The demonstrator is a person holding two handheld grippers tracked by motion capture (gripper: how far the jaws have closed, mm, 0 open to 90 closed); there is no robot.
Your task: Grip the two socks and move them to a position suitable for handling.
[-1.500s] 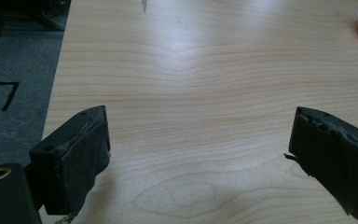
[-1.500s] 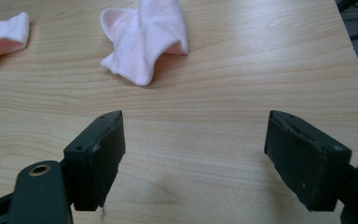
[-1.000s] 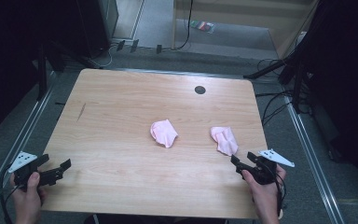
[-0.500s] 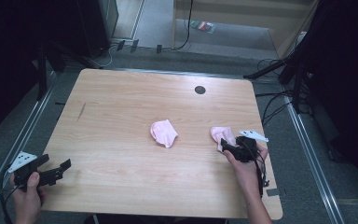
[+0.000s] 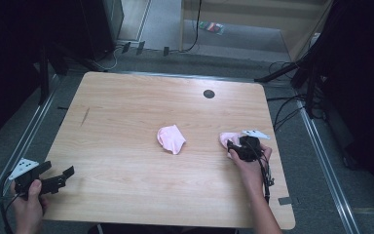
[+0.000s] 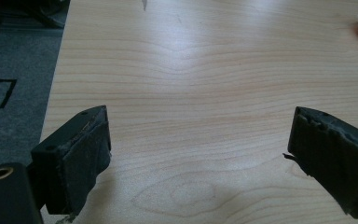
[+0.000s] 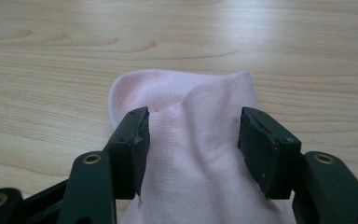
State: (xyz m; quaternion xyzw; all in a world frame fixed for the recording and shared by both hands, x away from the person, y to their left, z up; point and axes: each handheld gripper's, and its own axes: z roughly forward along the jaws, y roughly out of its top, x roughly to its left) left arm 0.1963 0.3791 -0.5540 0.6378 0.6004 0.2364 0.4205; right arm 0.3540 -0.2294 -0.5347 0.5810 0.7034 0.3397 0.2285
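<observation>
We had our right gripper (image 5: 233,146) down on the pink sock (image 7: 191,140) near the right edge of the table (image 5: 126,122), its jaws just then closing in around the fabric; in the right gripper view the sock's bunched middle sat between the pads with a little gap on each side, so we judged nothing was pinched yet. The second pink sock (image 5: 171,138) lay apart from it, toward the middle of the table. Our left gripper (image 5: 58,178) hovered over bare wood at the near left corner, jaws spread wide and empty. The main risk, as we saw it, was a shallow bite: if the pads met only the top layer of knit, the sock could slide free on lifting. Pressing too low could scrape the pads along the wood and push the sock toward the right edge rather than gather it.
</observation>
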